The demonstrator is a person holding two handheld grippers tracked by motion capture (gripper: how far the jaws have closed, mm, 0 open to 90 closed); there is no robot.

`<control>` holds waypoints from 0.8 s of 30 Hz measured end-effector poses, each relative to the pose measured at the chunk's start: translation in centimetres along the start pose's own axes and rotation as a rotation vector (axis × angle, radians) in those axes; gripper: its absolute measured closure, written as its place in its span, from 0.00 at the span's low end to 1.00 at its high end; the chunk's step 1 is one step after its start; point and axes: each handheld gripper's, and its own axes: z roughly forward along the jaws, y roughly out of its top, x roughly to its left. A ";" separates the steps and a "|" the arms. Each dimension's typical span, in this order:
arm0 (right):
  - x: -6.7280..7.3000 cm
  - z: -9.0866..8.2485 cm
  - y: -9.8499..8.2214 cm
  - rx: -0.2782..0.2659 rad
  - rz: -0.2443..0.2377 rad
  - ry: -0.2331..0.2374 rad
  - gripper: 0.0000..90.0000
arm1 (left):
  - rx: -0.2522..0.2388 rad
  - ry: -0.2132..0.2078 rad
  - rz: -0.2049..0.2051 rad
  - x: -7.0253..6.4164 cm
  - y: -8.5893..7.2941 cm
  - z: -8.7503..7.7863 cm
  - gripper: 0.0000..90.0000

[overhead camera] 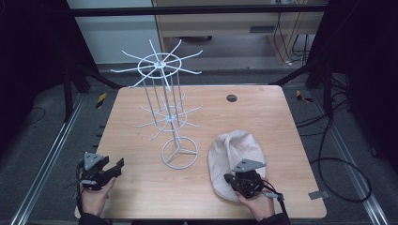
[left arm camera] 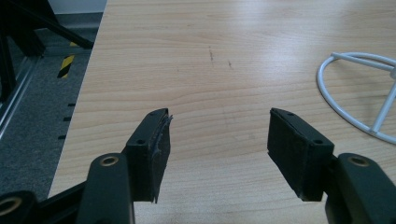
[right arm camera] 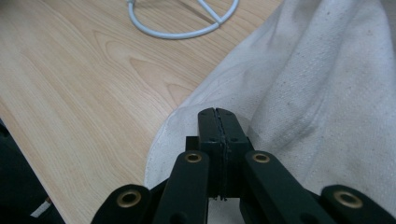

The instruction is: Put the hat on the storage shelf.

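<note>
1. The wooden table (overhead camera: 263,117) carries a white wire rack (overhead camera: 168,112) and a cream cloth bag (overhead camera: 234,150). The rack stands upright left of centre, with two tiers of spoked arms on a central post and a ring-shaped base.

2. The bag lies flat on the table's near right part, just to the right of the rack's base and apart from it. Its near end lies under the right gripper.

3. The right gripper (overhead camera: 236,179), held in the person's right hand (overhead camera: 258,204), sits over the near end of the bag. In the right gripper view the right gripper (right arm camera: 218,114) has its jaws pressed fully together, pad against pad. No fold of cloth is visible between them. The tips lie above the bag (right arm camera: 327,93) near its left edge; whether they touch the fabric cannot be told.

4. The left gripper (overhead camera: 117,165), held in the left hand (overhead camera: 94,197), is at the near left corner of the table, well apart from the bag and the rack. In the left gripper view the left gripper (left arm camera: 217,128) has its jaws spread apart with only bare tabletop (left arm camera: 187,56) between them; nothing is gripped.

5. Part of the rack's base ring (left arm camera: 345,93) appears at the right edge of the left gripper view, clear of the jaws.
</note>
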 end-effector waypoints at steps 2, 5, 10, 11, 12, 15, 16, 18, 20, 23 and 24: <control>-0.2 -0.2 -0.1 0.003 0.001 -0.011 1.00 | 0.001 0.001 0.001 0.0 0.0 0.0 0.44; -0.5 -0.5 -0.4 0.003 0.004 -0.023 1.00 | 0.000 0.001 0.000 0.0 0.0 0.0 0.43; -1.2 -1.2 -0.9 -0.001 0.025 -0.049 1.00 | 0.004 0.003 0.000 0.0 0.0 0.0 0.43; -1.4 -1.4 -1.0 -0.001 0.031 -0.054 1.00 | 0.005 0.003 0.001 0.0 0.0 0.0 0.43; -1.6 -1.5 -1.1 -0.004 0.033 -0.061 1.00 | 0.004 0.003 0.000 0.0 0.0 0.0 0.43; -2.1 -2.0 -1.5 -0.007 0.052 -0.072 1.00 | 0.005 0.002 0.000 0.0 -0.1 0.0 0.43; -2.3 -2.1 -1.6 -0.009 0.053 -0.078 1.00 | 0.005 0.001 -0.001 0.0 -0.1 0.0 0.42; -2.6 -2.4 -1.7 -0.006 0.059 -0.090 1.00 | 0.007 0.001 -0.002 0.1 -0.1 0.0 0.42; -2.9 -2.7 -1.9 -0.012 0.060 -0.099 1.00 | 0.009 0.003 -0.002 0.1 -0.1 0.0 0.42; -3.4 -3.0 -2.2 -0.013 0.068 -0.112 1.00 | 0.012 0.002 -0.003 0.1 -0.1 0.1 0.42; -3.5 -3.2 -2.3 -0.009 0.073 -0.117 1.00 | 0.013 0.003 -0.003 0.1 -0.1 0.1 0.42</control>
